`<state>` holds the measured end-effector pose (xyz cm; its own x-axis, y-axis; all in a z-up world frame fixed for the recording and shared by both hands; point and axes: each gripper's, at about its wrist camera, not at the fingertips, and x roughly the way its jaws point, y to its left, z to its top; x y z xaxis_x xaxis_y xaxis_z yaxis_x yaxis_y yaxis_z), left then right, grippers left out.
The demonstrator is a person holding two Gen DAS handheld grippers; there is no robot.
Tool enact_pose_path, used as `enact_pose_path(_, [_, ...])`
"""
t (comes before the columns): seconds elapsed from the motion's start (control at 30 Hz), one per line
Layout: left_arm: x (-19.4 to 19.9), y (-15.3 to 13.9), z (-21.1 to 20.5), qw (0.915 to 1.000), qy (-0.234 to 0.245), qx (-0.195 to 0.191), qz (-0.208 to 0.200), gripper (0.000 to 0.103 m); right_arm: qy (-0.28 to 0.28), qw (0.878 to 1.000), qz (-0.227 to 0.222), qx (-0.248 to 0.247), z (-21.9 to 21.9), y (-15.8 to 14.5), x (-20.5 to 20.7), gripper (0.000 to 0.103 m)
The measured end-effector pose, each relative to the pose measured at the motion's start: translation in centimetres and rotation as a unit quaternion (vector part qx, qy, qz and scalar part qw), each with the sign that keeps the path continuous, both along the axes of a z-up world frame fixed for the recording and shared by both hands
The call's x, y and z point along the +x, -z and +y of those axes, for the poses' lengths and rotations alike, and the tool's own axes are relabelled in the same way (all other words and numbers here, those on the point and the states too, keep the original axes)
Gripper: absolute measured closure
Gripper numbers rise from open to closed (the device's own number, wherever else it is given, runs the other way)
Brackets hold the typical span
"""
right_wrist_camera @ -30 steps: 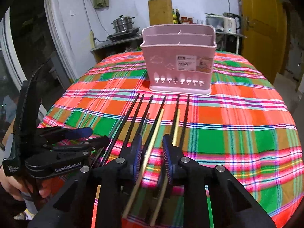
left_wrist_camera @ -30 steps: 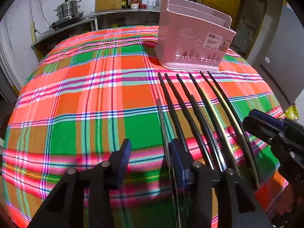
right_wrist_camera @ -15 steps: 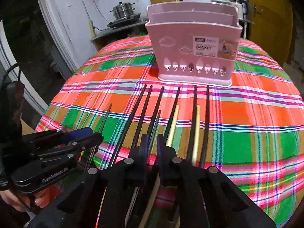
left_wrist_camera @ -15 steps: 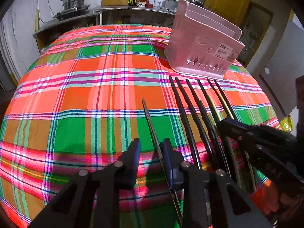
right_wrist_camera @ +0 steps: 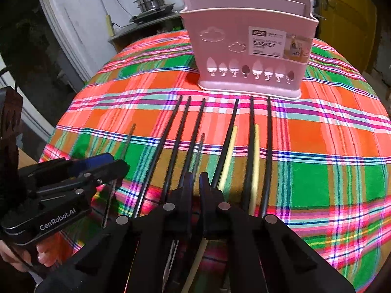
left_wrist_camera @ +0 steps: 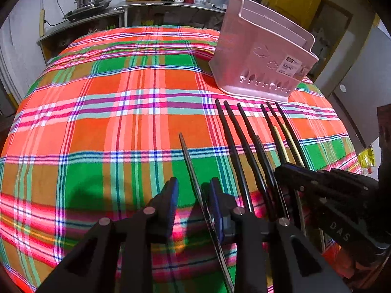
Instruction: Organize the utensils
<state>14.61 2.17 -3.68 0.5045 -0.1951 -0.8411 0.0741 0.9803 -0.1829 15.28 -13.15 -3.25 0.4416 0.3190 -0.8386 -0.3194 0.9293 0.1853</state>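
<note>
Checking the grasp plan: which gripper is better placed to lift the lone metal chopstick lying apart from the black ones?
Left. The left gripper straddles the metal chopstick, jaws open around it. The right gripper sits nearly closed over the black chopsticks.
</note>
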Motion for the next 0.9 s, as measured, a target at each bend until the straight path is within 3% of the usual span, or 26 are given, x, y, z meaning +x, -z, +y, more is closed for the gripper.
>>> enact_pose_path(0.13, [0.2, -0.1, 0.0, 1.0000, -0.002, 0.000, 0.010, 0.076, 0.007, 1.000, 0.015, -0.013, 0.4, -0.2, 1.0, 0.097])
enact_pose_path(0.37, [-0.6, 0.0, 0.8, 1.0000, -0.004, -0.003, 0.006, 0.080, 0.006, 1.000, 0.021, 0.011, 0.1, -0.1, 0.6, 0.097])
enact_pose_path(0.9, [-0.2, 0.0, 0.6, 0.9999, 0.003, 0.005, 0.013, 0.081, 0.009, 1.000, 0.021, -0.018, 0.7, 0.2, 0.6, 0.094])
